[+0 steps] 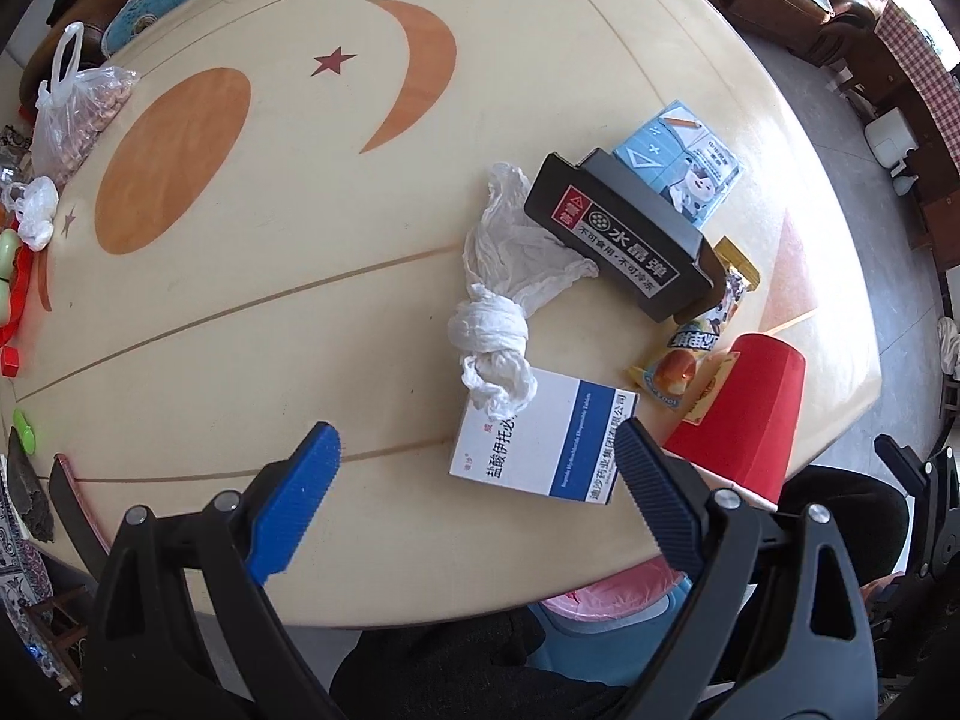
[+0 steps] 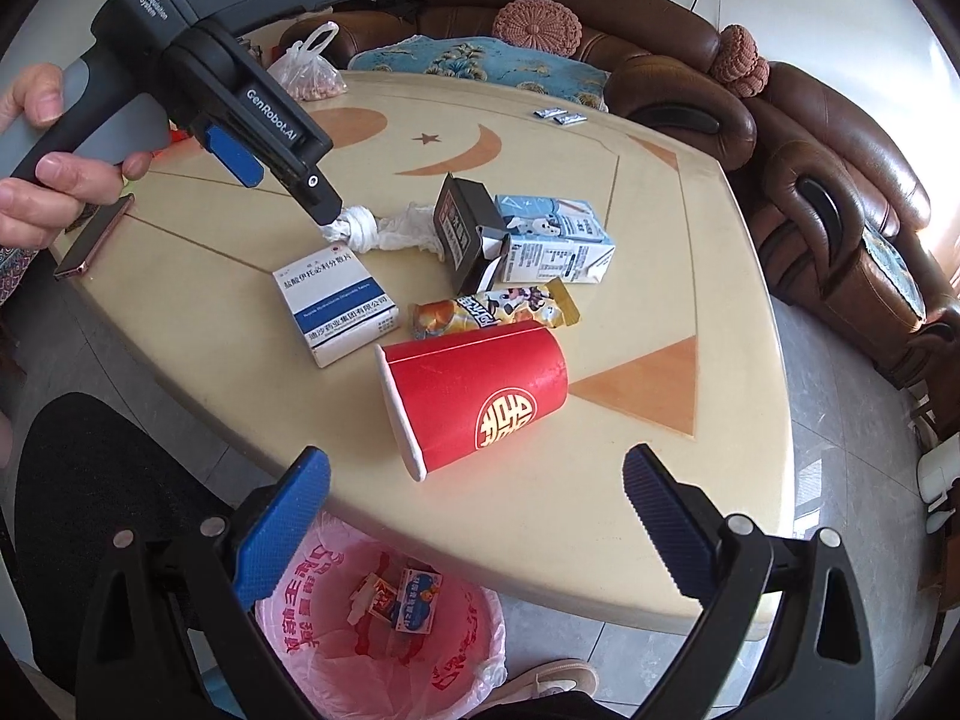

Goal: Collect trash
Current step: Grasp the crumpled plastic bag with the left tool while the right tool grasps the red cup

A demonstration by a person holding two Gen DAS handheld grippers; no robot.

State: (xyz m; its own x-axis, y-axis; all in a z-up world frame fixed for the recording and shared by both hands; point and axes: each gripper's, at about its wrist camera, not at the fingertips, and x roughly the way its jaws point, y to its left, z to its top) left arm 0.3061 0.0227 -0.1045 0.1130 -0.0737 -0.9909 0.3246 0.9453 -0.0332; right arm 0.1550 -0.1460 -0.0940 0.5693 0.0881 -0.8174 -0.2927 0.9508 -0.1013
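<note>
1. The left gripper (image 1: 477,468) fills the bottom of the left wrist view, its blue-padded jaws spread wide and holding nothing. Seen from the right wrist view, a hand (image 2: 42,150) holds it at upper left; its body reads "GenRobot.AI" and "Data Acquisition System".
2. The right gripper (image 2: 477,498) sits at the bottom of its own view, jaws also wide apart and empty.
3. Just above the left gripper lies a white and blue medicine box (image 1: 543,441) with Chinese print, flat on the cream table (image 1: 252,324).
4. A knotted white tissue (image 1: 492,324) touches the box's upper edge, in the frame's centre.
5. Right of centre, a black box (image 1: 618,240) bears a red warning label and "水晶弹"; behind it lies a pale blue milk carton (image 1: 678,165).
6. A yellow snack wrapper (image 2: 495,312) lies between the black box and a red paper cup (image 2: 474,396), which lies on its side showing a gold "囍" emblem.
7. At the bottom centre of the right wrist view, below the table edge, a bin with a pink printed liner (image 2: 384,642) holds some small packaging.
8. A phone (image 2: 93,237) lies at the table's left edge.
</note>
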